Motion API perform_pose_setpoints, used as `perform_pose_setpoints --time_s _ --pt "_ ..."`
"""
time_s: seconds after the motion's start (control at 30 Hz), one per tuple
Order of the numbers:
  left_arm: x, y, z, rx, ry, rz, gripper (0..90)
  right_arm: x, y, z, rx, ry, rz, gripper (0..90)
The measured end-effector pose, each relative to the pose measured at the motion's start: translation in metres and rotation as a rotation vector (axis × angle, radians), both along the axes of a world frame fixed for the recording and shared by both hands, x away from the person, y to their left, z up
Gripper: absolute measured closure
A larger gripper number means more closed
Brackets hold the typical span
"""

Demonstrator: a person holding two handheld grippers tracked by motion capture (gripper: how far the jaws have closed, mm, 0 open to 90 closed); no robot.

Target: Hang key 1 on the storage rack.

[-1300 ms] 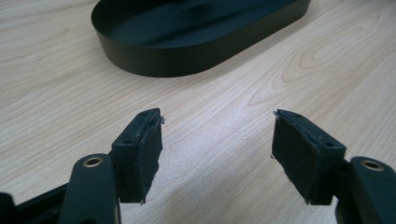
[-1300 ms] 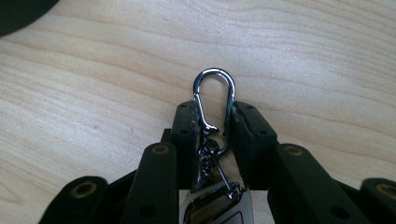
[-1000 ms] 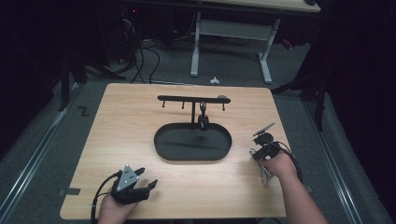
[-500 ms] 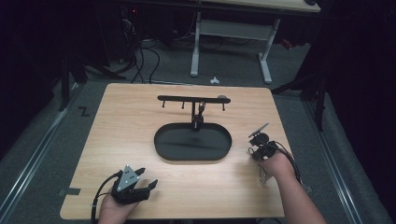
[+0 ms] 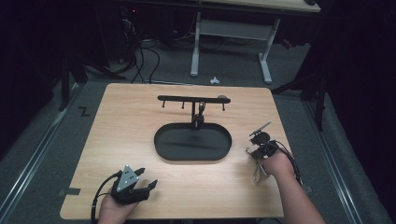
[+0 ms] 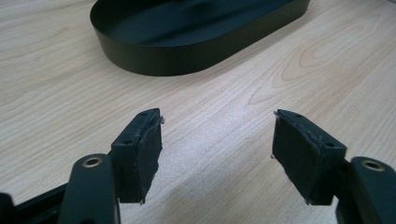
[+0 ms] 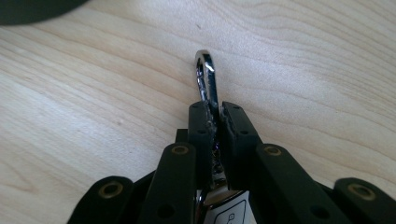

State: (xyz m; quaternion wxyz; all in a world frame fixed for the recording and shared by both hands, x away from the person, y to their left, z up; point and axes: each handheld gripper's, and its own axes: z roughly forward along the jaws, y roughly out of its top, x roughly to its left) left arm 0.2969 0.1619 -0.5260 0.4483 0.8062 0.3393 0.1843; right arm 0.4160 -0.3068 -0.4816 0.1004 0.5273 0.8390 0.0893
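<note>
My right gripper [image 7: 217, 116] is shut on a shiny metal key-ring loop [image 7: 205, 70], which sticks out past the jaws just above the wood. A white tag [image 7: 224, 215] shows behind the jaws. In the high view the right gripper [image 5: 255, 147] sits right of a black oval tray [image 5: 158, 140]. A black hook rack [image 5: 177, 98] stands behind the tray, with a small dark item [image 5: 201, 111] hanging from it. My left gripper [image 5: 147, 179] rests near the table's front left, open, its pads [image 6: 148, 149] wide apart and nothing between them. The tray's wall [image 6: 187, 63] lies ahead of it.
The wooden table [image 5: 126, 126] has open surface left and right of the tray. Beyond its far edge are white desk legs [image 5: 195, 46], cables [image 5: 144, 56] and a small white object [image 5: 214, 80] on the floor. The surroundings are dark.
My right gripper, still holding the key ring, has shifted slightly up and left toward the tray. The left gripper has stayed put.
</note>
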Motion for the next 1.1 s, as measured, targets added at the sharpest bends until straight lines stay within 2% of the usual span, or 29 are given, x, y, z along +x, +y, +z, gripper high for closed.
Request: perform_pose_setpoints --time_s 0.07,0.27,0.5,0.83,1.1 --pt "0.0 -0.001 0.0 0.005 0.001 -0.002 33.6 -0.003 -0.002 0.006 0.048 -0.007 0.003 83.4" --pt "-0.001 -0.002 0.0 0.005 -0.002 -0.003 33.6 -0.015 -0.004 0.021 0.095 -0.025 0.026 83.5" --pt "-0.001 -0.002 0.0 0.001 -0.005 -0.003 33.7 -0.028 0.001 0.042 0.104 -0.039 0.06 83.5" --pt "-0.001 -0.001 0.002 -0.016 -0.02 -0.004 33.8 -0.039 0.006 0.066 0.111 -0.071 0.078 83.5" --pt "-0.001 -0.003 0.004 -0.024 -0.038 -0.016 33.9 -0.044 0.009 0.074 0.119 -0.091 0.079 83.5"
